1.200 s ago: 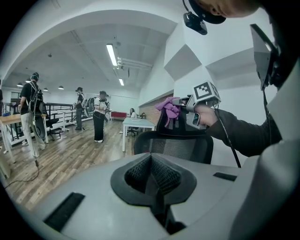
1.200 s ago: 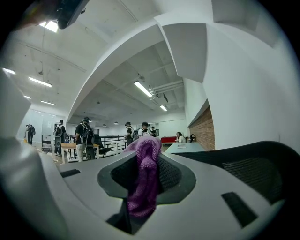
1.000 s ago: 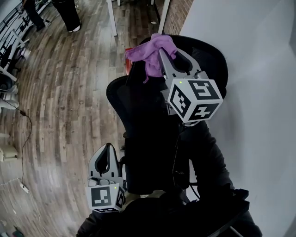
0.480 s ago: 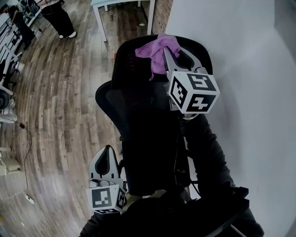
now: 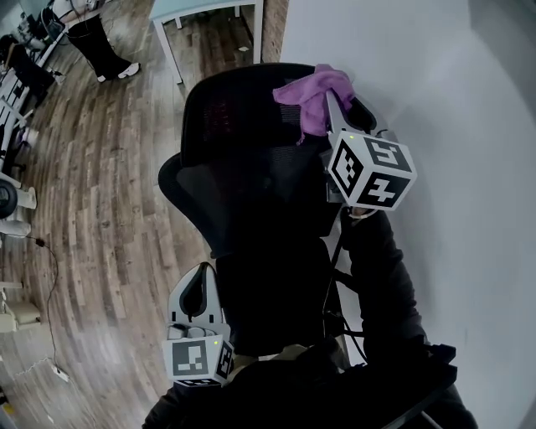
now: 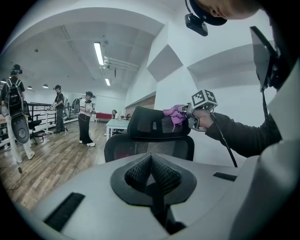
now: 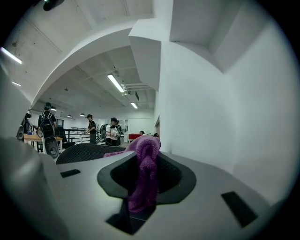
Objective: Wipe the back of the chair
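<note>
A black mesh office chair stands under me, its headrest (image 5: 239, 109) above the backrest (image 5: 243, 201). My right gripper (image 5: 342, 113) is shut on a purple cloth (image 5: 314, 92), which lies on the top right end of the headrest, close to the wall. In the right gripper view the cloth (image 7: 145, 150) hangs bunched between the jaws, with the headrest (image 7: 86, 152) to their left. My left gripper (image 5: 196, 293) is shut and empty, low behind the chair's left side. From the left gripper view (image 6: 151, 173) I see the chair (image 6: 150, 147) and the cloth (image 6: 175, 112) ahead.
A white wall (image 5: 452, 126) runs close along the chair's right side. Wooden floor (image 5: 92, 209) lies to the left, with a cable (image 5: 50, 276) on it. A light table (image 5: 201, 12) stands beyond the chair, and people (image 5: 96, 42) stand at the far left.
My right gripper has slid the purple cloth rightward along the top of the headrest, towards the wall. The left gripper has stayed low and shut.
</note>
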{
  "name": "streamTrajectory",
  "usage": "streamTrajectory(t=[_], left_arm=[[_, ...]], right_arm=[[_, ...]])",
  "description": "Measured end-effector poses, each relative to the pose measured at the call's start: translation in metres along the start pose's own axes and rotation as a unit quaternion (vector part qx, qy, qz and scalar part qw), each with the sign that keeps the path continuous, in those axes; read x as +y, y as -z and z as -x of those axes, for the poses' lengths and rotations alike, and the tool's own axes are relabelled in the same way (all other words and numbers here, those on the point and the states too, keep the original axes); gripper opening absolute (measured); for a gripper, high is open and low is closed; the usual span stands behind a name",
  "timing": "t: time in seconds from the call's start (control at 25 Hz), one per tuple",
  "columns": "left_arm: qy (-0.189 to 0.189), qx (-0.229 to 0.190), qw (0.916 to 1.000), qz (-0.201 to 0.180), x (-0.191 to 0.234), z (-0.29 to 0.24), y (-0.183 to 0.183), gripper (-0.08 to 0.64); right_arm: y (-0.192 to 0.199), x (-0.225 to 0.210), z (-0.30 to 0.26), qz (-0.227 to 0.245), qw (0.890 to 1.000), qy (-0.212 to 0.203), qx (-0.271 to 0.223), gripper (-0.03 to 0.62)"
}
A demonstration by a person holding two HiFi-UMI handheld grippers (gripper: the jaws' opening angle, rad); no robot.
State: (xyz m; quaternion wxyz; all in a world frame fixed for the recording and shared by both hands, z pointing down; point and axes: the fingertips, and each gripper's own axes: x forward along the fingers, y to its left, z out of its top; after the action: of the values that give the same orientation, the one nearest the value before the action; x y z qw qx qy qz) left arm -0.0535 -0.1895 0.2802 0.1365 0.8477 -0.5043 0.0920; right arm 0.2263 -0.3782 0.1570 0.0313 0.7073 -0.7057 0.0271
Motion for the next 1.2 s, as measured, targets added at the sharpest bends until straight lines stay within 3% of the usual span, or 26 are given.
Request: streamTrajectory(t=[0.48,0.64,0.88,1.2], left_arm=[[0.075,0.001,0.9967,-0.030,-0.084,0.001,0.003,0.009],[0.094,0.001,0.9950,-0.034,-0.100,0.001,0.006,0.009],[0.083,0.005,0.9962,-0.028,-0.090,0.002,0.005,0.009],[0.019,0.006,0.9998,-0.008,-0.028,0.019,0.003,0.009]], right_arm=[[-0.005,-0.115,0.100,-0.023,0.995,0.097,-0.019,0.095],[-0.010,-0.131,0.121,-0.020,0.992,0.119,-0.031,0.095],[-0.005,-0.112,0.106,-0.011,0.994,0.106,-0.025,0.095],[0.002,-0.021,0.048,0.001,0.999,0.034,-0.016,0.095]])
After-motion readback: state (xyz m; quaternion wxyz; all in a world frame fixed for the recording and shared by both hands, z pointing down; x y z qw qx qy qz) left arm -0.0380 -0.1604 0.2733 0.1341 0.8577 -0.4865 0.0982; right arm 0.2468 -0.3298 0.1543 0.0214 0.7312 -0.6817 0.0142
